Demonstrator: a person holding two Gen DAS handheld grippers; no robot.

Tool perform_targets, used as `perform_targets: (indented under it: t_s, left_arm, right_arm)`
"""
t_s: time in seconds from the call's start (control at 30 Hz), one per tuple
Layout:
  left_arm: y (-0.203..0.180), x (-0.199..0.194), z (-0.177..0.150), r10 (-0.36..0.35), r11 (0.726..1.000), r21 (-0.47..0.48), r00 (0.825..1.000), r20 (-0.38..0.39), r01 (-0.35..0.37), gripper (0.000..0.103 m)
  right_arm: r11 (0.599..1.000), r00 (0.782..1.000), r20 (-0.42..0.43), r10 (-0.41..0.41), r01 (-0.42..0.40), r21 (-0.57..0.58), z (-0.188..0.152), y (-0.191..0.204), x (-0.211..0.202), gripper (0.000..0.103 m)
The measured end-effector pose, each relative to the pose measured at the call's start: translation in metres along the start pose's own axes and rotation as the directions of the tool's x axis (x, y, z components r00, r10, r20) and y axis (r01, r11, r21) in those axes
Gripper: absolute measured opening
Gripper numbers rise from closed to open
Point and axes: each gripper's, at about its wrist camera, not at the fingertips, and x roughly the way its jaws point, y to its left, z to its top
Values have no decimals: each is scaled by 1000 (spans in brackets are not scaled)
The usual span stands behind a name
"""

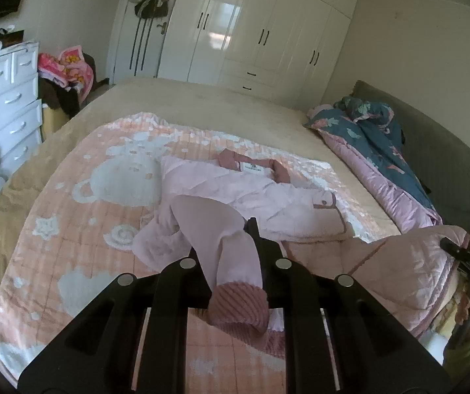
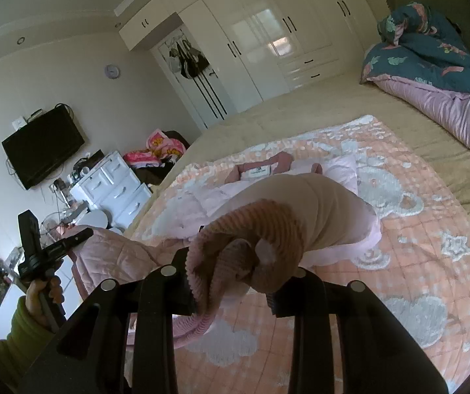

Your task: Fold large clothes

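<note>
pink jacket [image 1: 254,193] lies collar [image 1: 251,164] toward wardrobe [image 1: 251,26], both tongs gripping sleeves.

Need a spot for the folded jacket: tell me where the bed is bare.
Free: beige sheet between the pink quilt and wardrobe; also the quilt's bear-print end beside the jacket. Crowded: the side under the teal duvet.

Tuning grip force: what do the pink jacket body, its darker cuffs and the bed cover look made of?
Pink jacket: soft matte woven fabric, lightly padded by its puffy folds; fibre unclear.
Cuffs: darker pink ribbed knit, with parallel ridges visible.
Bed cover: peach quilted textile, showing a stitched grid and raised white motifs.
</note>
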Motion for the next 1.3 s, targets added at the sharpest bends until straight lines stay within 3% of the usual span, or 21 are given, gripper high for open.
perform_targets:
  t_s: [0.7,0.97,1.3]
  left_arm:
    - [13,38,60,53,998,-38,997,61,-51,8]
    - [17,83,89,95,995,-23,993,65,-93,8]
    - [26,147,125,162,987,-8,986,30,-162,9]
  right_arm:
    - [1000,998,68,7,-9,22,79,-12,37,28]
    - [999,997,78,-29,26,42,111,-34,75,28]
    - [996,997,27,-69,68,60,152,-71,137,28]
